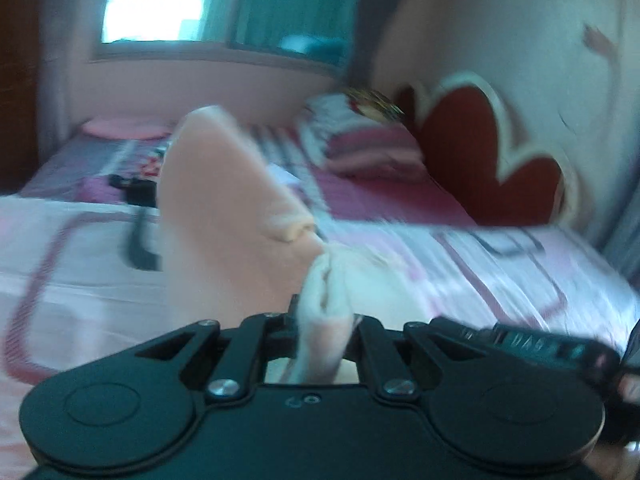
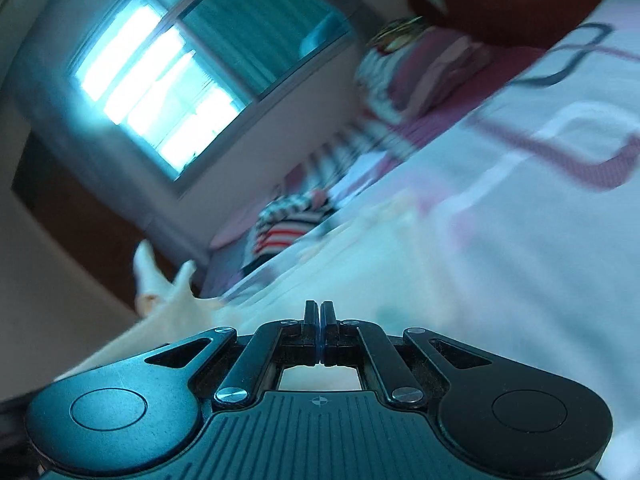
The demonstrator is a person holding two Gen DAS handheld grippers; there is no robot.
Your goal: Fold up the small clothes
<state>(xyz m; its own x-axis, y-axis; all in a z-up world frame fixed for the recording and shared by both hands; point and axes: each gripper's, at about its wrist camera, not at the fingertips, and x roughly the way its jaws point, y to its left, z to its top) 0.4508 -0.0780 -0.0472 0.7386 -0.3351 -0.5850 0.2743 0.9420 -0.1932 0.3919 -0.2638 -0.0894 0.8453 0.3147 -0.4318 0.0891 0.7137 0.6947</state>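
Your left gripper [image 1: 324, 320] is clamped on a bunched edge of the small pale peach cloth garment [image 1: 224, 216]; the rest of the cloth lifts up and away above the pink-and-white patterned bedspread [image 1: 500, 272]. Only the left wrist view shows this grip, plus the red heart-shaped headboard panel [image 1: 480, 160].

Your right gripper [image 2: 320, 316] has its jaws pressed together with nothing between them. The right wrist view is tilted and blurred; it alone shows the folded striped clothes [image 2: 288, 224] farther along the bed, and a pale cloth corner [image 2: 160, 292] at lower left.
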